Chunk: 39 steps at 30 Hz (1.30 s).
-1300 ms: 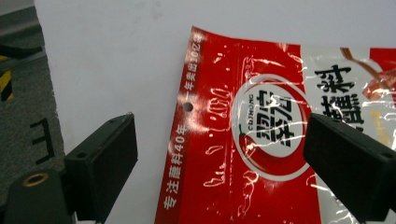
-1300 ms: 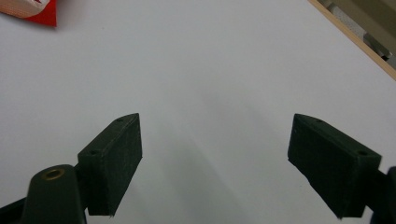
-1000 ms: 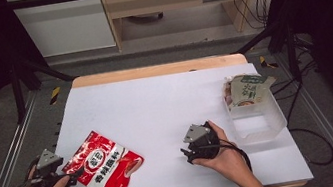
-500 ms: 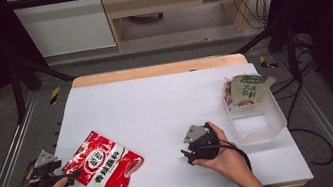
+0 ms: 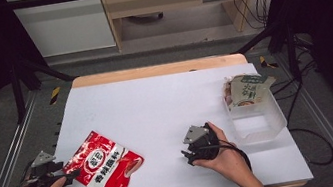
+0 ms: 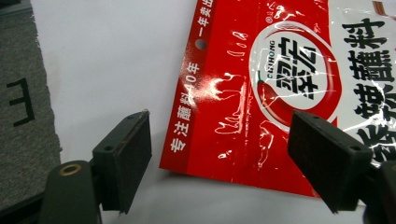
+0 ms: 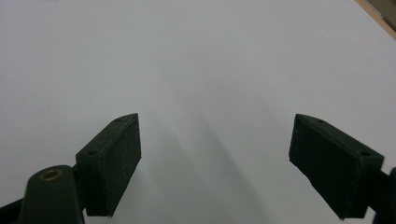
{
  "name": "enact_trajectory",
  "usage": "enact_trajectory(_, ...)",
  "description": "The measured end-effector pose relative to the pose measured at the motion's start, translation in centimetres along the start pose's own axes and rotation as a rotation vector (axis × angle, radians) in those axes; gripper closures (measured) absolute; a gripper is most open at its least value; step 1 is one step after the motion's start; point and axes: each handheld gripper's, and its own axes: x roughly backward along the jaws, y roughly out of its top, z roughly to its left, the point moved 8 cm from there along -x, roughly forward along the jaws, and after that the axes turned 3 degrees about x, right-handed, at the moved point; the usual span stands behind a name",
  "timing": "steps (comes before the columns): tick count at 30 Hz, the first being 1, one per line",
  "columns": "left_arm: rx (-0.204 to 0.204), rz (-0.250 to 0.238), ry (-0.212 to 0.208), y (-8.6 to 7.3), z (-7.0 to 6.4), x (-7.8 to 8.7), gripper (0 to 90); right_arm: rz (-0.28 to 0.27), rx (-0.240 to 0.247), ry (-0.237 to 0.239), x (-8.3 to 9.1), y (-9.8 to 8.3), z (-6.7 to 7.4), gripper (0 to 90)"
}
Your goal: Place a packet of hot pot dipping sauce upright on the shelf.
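Closing slightly, the still-open left gripper [image 6: 219, 154] straddles the red pouch's [image 5: 104, 164] corner to grab it; right gripper [image 7: 215, 163] idles open.

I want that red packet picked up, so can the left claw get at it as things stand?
Probably yes. The left claw sits at the red packet's corner, jaws open and just closing around its edge, not yet pressing. Nothing on the table blocks it.

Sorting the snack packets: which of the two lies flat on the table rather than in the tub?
The glossy red packet by the left tool; the pale green packet leans inside the clear plastic tub.
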Motion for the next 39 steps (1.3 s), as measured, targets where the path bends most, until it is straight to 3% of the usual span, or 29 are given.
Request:
enact_trajectory(7,0.001,0.004,-0.02,0.0,-0.3,0.1,27.3,0.008,0.004,0.003,-0.1,-0.1,0.1,17.3)
enact_trajectory(16,0.042,-0.041,-0.093,0.5,-0.8,0.9,37.2,0.012,0.007,0.006,-0.1,-0.2,0.1,17.3)
enact_trajectory(21,0.045,-0.015,-0.123,0.4,-1.2,0.7,43.0,0.014,0.008,0.009,-0.2,-0.2,0.2,17.3)
enact_trajectory(26,0.038,0.013,-0.091,0.3,-0.7,0.3,58.6,0.016,0.013,0.008,-0.2,-0.2,0.2,17.3)
enact_trajectory(32,0.043,0.01,-0.061,0.6,-0.2,0.1,73.4,0.013,0.017,0.005,-0.3,-0.2,0.1,17.4)
enact_trajectory(39,0.047,-0.001,-0.067,0.9,0.0,0.2,87.5,0.011,0.017,0.002,-0.3,-0.2,0.1,17.4)
